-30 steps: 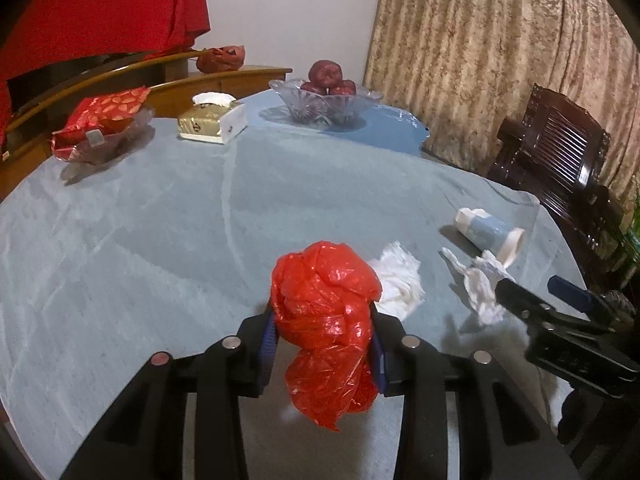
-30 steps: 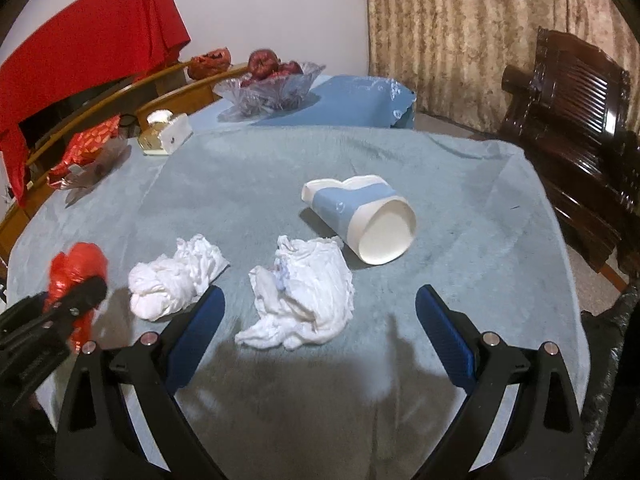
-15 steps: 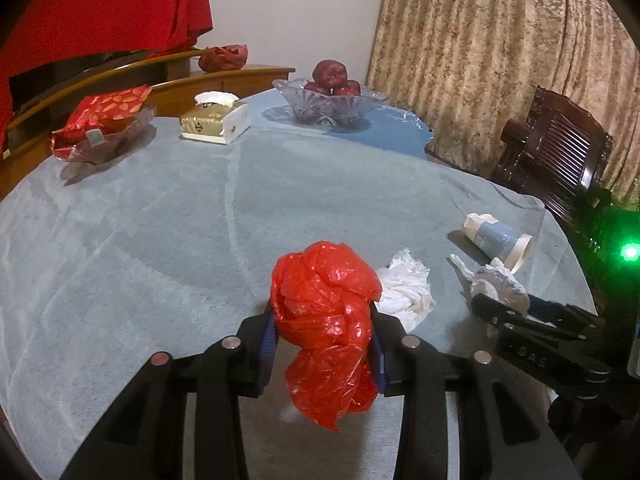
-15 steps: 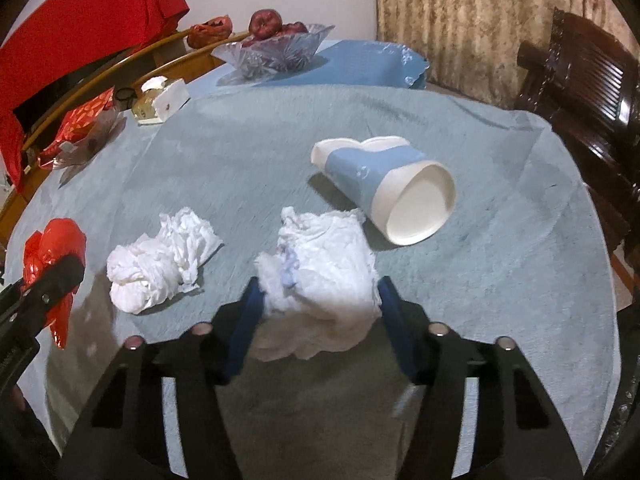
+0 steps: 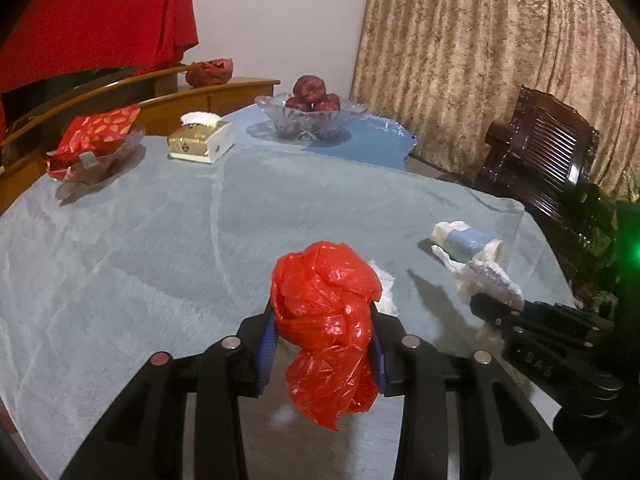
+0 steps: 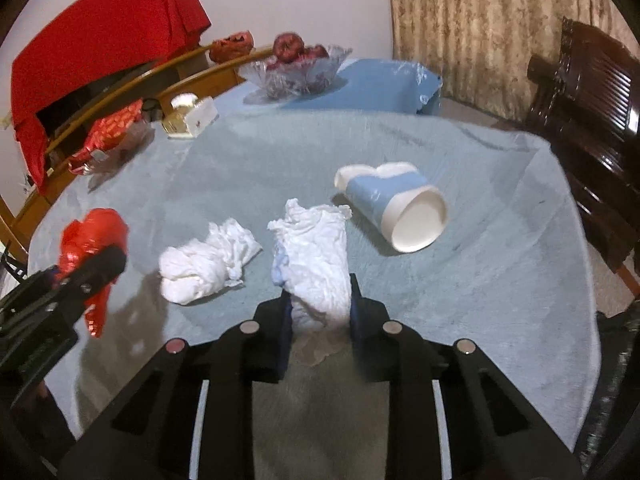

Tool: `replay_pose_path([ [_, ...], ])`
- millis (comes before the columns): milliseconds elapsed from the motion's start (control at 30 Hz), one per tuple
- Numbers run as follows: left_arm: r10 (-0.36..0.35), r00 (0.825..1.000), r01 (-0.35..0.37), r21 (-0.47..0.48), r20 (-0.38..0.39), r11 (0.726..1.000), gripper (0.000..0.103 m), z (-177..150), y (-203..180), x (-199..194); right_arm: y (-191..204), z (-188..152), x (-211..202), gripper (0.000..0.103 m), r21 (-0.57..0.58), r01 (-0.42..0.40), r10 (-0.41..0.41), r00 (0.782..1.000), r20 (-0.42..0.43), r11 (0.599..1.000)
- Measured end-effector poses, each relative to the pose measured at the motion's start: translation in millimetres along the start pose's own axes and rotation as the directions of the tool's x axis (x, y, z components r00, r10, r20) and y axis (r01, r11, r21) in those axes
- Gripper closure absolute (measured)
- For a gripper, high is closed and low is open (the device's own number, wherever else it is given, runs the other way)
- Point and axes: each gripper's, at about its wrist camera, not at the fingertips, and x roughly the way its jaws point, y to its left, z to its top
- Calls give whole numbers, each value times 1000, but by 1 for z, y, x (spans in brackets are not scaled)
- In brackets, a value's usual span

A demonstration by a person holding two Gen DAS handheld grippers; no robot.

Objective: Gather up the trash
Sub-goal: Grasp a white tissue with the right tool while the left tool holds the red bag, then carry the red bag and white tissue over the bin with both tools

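On the round bench (image 6: 500, 216) covered in pale blue-grey cloth, the left gripper (image 5: 324, 344) is pinching a crumpled red plastic bag (image 5: 326, 328) between its blue pads, jaws partly closed around it, bag hanging clear of the cloth. Right gripper (image 6: 318, 312) has just been closing and is now squeezing a crumpled white tissue wad (image 6: 312, 256) between its pads, tissue sticking up above the fingers. Second crumpled white tissue (image 6: 206, 260) is lying loose on the bench just left of it. Blue-and-white paper cup (image 6: 396, 206) is lying on its side behind, mouth facing the camera. Far side: glass fruit bowl (image 5: 310, 118) and gold tissue box (image 5: 200, 144) sitting untouched.
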Motion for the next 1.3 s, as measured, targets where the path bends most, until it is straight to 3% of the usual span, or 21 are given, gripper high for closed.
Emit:
replay_pose_path([
  [667, -171, 983, 164, 113, 59, 980, 65, 8, -91, -67, -41, -9, -138, 80, 50, 37, -44, 987, 157, 998],
  [1000, -264, 963, 248, 196, 59, 949, 65, -1, -149, -90, -91, -34, -203, 80, 116, 109, -132, 967, 218, 987],
  [1300, -349, 936, 329, 249, 38, 911, 64, -12, -202, -98, -144, -68, -241, 80, 196, 197, -238, 946, 219, 961],
])
